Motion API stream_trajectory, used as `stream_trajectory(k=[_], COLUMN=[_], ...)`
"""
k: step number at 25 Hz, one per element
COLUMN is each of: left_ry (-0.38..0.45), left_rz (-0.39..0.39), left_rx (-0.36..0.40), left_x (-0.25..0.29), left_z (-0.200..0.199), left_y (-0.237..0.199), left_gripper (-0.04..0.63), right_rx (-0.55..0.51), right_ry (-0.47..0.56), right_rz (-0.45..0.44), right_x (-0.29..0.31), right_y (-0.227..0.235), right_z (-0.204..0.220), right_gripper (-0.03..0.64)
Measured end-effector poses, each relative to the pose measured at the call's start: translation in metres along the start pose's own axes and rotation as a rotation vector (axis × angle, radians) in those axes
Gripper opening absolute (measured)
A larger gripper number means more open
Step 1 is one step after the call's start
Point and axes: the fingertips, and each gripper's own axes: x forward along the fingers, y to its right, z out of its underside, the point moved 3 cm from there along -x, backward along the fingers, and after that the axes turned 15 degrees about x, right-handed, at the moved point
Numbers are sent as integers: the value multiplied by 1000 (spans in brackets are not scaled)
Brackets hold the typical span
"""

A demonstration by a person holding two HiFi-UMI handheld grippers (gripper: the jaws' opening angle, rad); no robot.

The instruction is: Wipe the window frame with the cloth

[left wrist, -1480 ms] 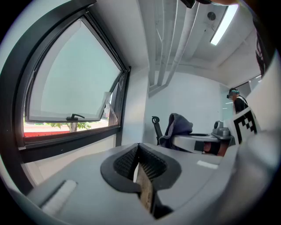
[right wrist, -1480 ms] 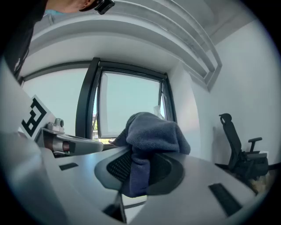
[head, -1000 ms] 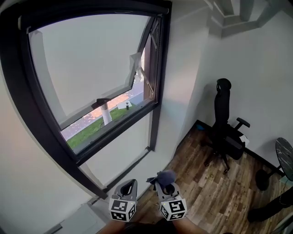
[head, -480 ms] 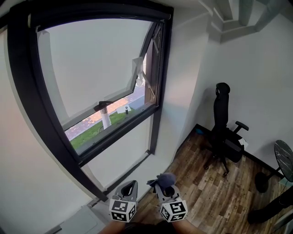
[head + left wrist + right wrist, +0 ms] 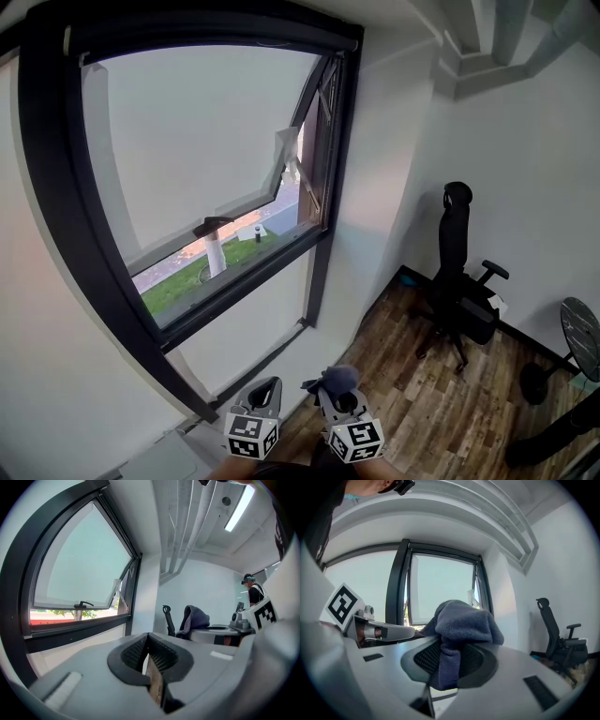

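Observation:
The black window frame (image 5: 330, 141) fills the upper left of the head view, with its sash tilted open at the bottom and a handle (image 5: 211, 225) on it. My right gripper (image 5: 335, 387) sits low in the head view, shut on a grey-blue cloth (image 5: 334, 379) that bunches over its jaws. That cloth (image 5: 461, 623) hangs folded between the jaws in the right gripper view. My left gripper (image 5: 265, 391) is beside it, shut with nothing between its jaws. Both grippers are well below and apart from the frame. The left gripper view shows the frame (image 5: 79, 627) at the left.
A black office chair (image 5: 461, 272) stands on the wood floor (image 5: 422, 403) at the right, with a round dark table edge (image 5: 583, 337) at the far right. White wall (image 5: 384, 178) lies between window and chair. A person (image 5: 253, 592) stands far off in the left gripper view.
The head view has shifted slightly, so the window sits a little further right and lower. Both grippers have dropped a little in the view, still side by side.

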Motion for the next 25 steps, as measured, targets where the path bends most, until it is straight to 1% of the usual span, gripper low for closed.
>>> stream_trajectory(k=[6, 10, 15, 25], left_ry=[-21, -24, -23, -73], left_rz=[-6, -37, -71, -142], left_rx=[13, 21, 11, -6], left_x=[46, 86, 131, 191], left_z=[3, -3, -15, -17], left_y=[-10, -31, -52, -86], left_gripper=[6, 6, 6, 6], right_rx=[15, 15, 4, 21], right_ry=[-3, 4, 6, -36], right_rz=[-8, -36, -75, -126], right_x=[36, 80, 125, 196], right_y=[38, 65, 90, 134], right_z=[-3, -19, -44, -62], right_gripper=[80, 80, 80, 80])
